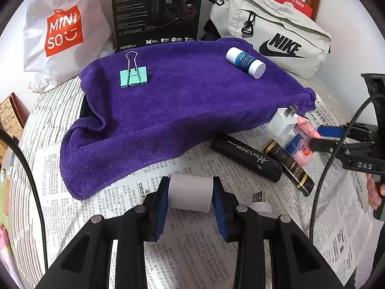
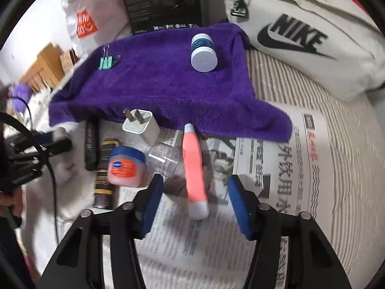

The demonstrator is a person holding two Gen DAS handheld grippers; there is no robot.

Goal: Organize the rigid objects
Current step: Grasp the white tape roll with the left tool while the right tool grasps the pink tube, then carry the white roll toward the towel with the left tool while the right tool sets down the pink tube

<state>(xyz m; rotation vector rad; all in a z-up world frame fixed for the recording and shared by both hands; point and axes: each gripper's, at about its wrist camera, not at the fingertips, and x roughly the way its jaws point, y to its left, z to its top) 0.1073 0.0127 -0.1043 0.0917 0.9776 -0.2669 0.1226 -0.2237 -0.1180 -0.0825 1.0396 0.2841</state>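
From the left wrist camera, the left gripper [image 1: 190, 198] is clamped on a white cylinder [image 1: 190, 193], its blue pads pressing both sides, held above the newspaper [image 1: 192, 252]. A purple towel [image 1: 180, 101] is draped over a raised base; on top of it lie a mint binder clip [image 1: 134, 78] and a white and blue bottle [image 1: 245, 62] on its side. At the towel's right edge a white plug adapter [image 1: 282, 121] stands tilted. Beside it on the paper lie a black tube [image 1: 246, 157], a dark gold-banded tube [image 1: 288, 167] and a small blue-lidded jar [image 1: 299, 148]. The right gripper [image 1: 322, 136] shows at the right edge, close to the jar. A small white USB plug [image 1: 261, 203] lies just right of the left gripper. Behind stand a white shopping bag [image 1: 62, 33], a black headphone box [image 1: 156, 12] and a grey waist bag [image 1: 276, 33].

The right wrist camera, blurred, shows what the first does not: a pink and white tube [image 2: 195, 171] lying on the newspaper between the right gripper's [image 2: 195, 202] open fingers, which stand clear of it on both sides and have just narrowed. A clear plastic piece [image 2: 166, 159] lies between the jar [image 2: 126, 166] and the pink tube. The white cylinder cannot be made out in this view; the left gripper [image 2: 60, 144] appears only as a dark shape at the left.
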